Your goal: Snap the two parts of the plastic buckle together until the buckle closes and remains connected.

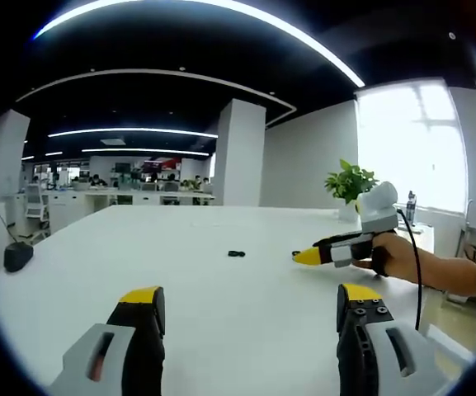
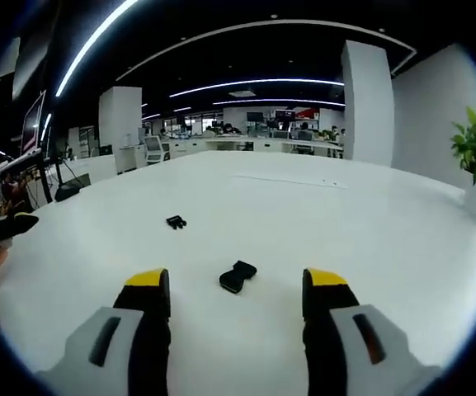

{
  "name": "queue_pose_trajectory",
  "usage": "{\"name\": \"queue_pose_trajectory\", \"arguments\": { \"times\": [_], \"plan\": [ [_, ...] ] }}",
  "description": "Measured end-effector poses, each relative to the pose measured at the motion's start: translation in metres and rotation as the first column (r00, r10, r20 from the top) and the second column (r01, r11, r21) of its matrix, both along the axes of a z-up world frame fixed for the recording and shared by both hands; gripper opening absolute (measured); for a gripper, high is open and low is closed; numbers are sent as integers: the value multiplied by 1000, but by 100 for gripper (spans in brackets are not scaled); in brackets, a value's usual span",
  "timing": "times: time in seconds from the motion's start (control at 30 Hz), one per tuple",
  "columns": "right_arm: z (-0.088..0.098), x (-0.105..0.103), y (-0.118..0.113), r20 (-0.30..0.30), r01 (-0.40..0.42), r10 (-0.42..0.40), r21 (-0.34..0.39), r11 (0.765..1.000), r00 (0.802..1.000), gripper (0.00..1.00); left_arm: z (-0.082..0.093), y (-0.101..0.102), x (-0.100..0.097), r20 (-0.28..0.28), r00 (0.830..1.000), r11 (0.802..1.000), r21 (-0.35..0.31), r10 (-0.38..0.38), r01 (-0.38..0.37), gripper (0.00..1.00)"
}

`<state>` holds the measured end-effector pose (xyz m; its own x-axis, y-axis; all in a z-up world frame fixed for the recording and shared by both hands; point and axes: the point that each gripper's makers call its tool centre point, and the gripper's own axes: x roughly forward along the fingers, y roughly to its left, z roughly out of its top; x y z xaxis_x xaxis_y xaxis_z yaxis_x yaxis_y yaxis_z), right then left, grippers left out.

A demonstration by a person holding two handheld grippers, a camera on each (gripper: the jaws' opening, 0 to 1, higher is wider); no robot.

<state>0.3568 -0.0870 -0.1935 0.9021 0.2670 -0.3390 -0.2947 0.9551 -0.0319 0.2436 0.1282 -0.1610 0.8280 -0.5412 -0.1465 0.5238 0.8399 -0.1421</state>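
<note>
Apart: buckle half (image 2: 238, 276) between open right gripper (image 2: 238, 304) jaws, other half (image 2: 176, 221) beyond

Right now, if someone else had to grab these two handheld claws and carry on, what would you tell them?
Left gripper: open, holding nothing, above the white table.
Right gripper: open, holding nothing. It also shows in the left gripper view, held by a hand low over the table.
Nearer small black plastic buckle part: on the table just ahead of the right gripper's jaws.
Farther small black plastic buckle part: lying apart from it, further out on the table.
Done: nothing snapped yet; the parts lie separate.
Left: pick up one part with each gripper, press them together until they lock.
</note>
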Motion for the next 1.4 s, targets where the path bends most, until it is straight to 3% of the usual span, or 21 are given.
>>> {"name": "queue_pose_trajectory", "arguments": {
  "times": [0.27, 0.43, 0.67, 1.2, 1.4],
  "plan": [
    [-2, 0, 1, -9, 13, -13, -7, 1000, 1000, 52, -1, -4, 0, -4, 1000, 1000, 6, -12, 12, 87],
    [-10, 1, 2, -40, 13, -15, -55, 998, 999, 48, 0, -5, -1, -2, 1000, 1000, 3, -13, 13, 87],
    [-10, 4, 0, -50, 15, -17, -37, 999, 999, 41, 0, -3, 0, -3, 1000, 1000, -6, -8, 8, 87],
    [-12, 3, 4, -38, 8, -9, -44, 999, 999, 13, 1, -2, 0, 0, 1000, 1000, -17, -9, 9, 87],
    [-13, -5, 9, -35, -24, 23, -34, 999, 999, 12, 1, -2, 0, 1, 1000, 1000, -20, -9, 9, 87]
  ]
}}
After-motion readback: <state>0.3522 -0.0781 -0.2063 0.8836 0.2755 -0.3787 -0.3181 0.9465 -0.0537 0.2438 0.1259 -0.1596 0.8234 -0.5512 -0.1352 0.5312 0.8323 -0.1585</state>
